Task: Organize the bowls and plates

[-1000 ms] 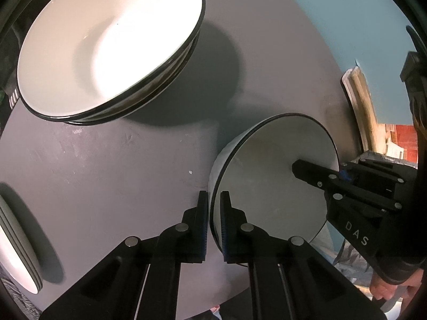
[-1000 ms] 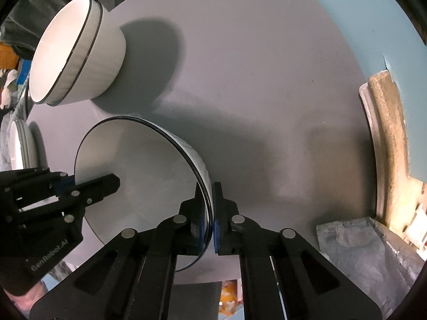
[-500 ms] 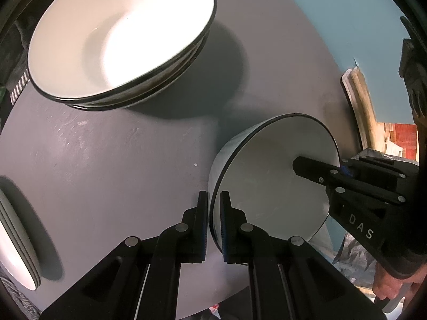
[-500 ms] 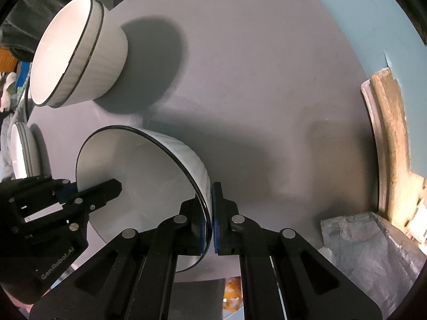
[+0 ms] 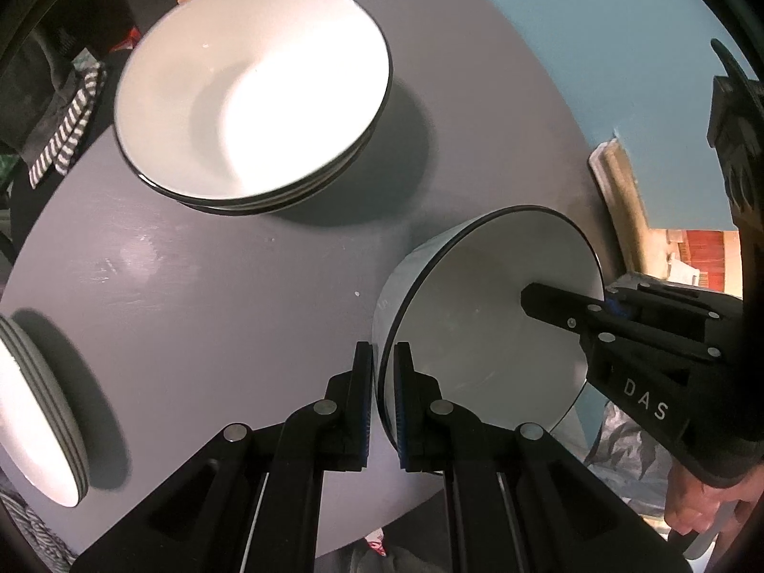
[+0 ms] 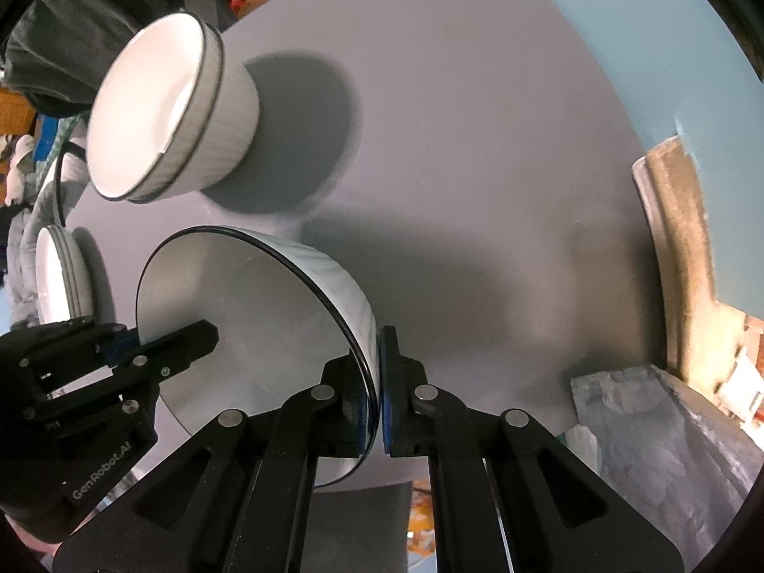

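Both grippers hold one white ribbed bowl with a black rim (image 5: 482, 315), lifted above the round grey table (image 5: 191, 296). My left gripper (image 5: 382, 406) is shut on its rim at one side. My right gripper (image 6: 375, 391) is shut on the opposite side of the bowl's rim (image 6: 248, 305). A stack of wide shallow bowls (image 5: 248, 90) sits at the far left of the table. A stack of two deep ribbed bowls (image 6: 176, 110) stands at the far left in the right wrist view. A stack of plates (image 5: 33, 420) lies at the table's left edge.
A teal wall (image 5: 549, 24) lies beyond the table. A worn wooden frame edge (image 6: 678, 248) and a grey plastic sheet (image 6: 659, 429) are at the right. Striped cloth and dark clutter (image 5: 62, 110) lie past the table's far left edge.
Both grippers have risen with the bowl between them, so the bowl stacks appear farther off and more of the table shows. The grips are unchanged.
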Available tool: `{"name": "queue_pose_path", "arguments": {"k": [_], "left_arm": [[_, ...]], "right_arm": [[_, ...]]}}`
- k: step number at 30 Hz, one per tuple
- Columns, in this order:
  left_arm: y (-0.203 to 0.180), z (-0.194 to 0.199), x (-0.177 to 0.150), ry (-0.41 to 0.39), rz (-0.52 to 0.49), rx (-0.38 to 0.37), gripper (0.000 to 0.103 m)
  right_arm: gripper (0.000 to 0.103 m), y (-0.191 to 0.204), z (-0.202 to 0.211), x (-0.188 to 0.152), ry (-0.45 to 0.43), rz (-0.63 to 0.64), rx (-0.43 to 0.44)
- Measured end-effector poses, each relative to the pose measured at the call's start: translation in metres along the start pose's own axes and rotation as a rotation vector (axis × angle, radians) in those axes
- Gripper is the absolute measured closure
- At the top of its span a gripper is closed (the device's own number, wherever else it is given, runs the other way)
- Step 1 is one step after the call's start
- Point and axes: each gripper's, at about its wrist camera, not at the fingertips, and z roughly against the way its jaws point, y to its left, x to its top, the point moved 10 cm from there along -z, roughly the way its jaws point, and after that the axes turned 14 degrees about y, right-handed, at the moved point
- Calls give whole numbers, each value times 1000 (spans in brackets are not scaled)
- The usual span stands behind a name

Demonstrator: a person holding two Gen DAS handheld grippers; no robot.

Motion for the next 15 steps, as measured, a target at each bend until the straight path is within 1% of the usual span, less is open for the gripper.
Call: {"name": "queue_pose_path", "arguments": {"k": [8, 11, 15], "left_arm": [[3, 33, 3, -48, 5, 4, 95], [6, 48, 4, -65, 18, -3, 95], [9, 63, 10, -93, 38, 3, 95]], "right_arm": [[98, 12, 35, 7, -32, 16, -10], [98, 16, 40, 2, -46, 23, -4], [98, 21, 48, 5, -63, 32, 4]]}}
